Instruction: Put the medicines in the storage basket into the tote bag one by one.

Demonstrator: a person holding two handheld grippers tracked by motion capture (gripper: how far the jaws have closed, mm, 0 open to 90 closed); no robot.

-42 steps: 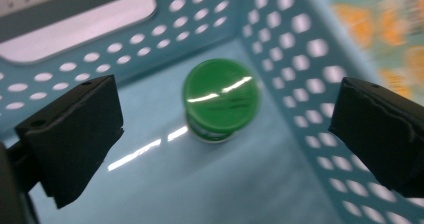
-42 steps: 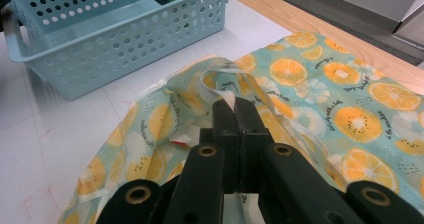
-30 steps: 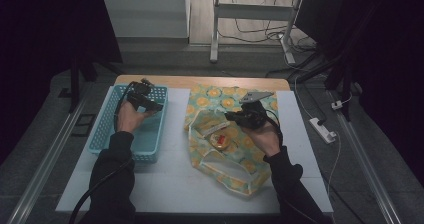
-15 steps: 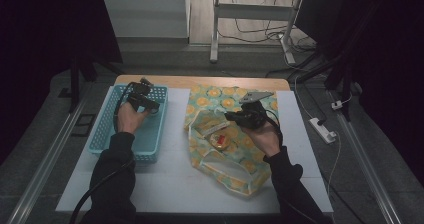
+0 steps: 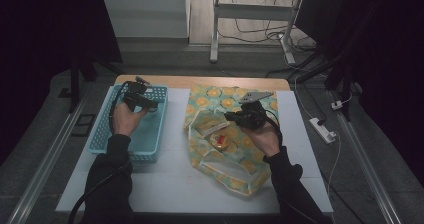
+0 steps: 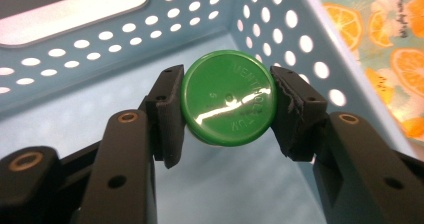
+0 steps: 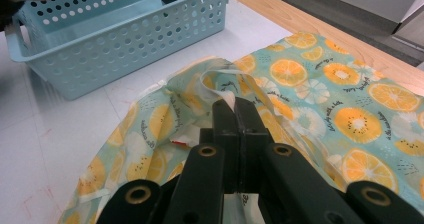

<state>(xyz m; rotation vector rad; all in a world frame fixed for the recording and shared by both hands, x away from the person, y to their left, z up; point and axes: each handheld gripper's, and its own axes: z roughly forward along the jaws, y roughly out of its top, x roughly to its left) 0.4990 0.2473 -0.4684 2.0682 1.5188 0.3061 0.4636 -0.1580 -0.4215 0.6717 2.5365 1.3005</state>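
The left tool (image 6: 227, 109) is clamped on a round green plastic cap (image 6: 228, 104) — pads pressed against its opposite edges — and holds it above the floor of the pale blue perforated plastic basket (image 5: 150, 134), near the basket's far end. The basket sits on the left part of the white-covered desk (image 5: 170, 184).

The right tool (image 7: 235, 116) is closed on a fold of the teal orange-slice-print fabric bag (image 5: 227, 101) — jaws pinched together with the bag's edge lifted between them. The bag lies just beside the basket, its mouth open; a small orange-and-red packet (image 5: 220, 140) rests inside.
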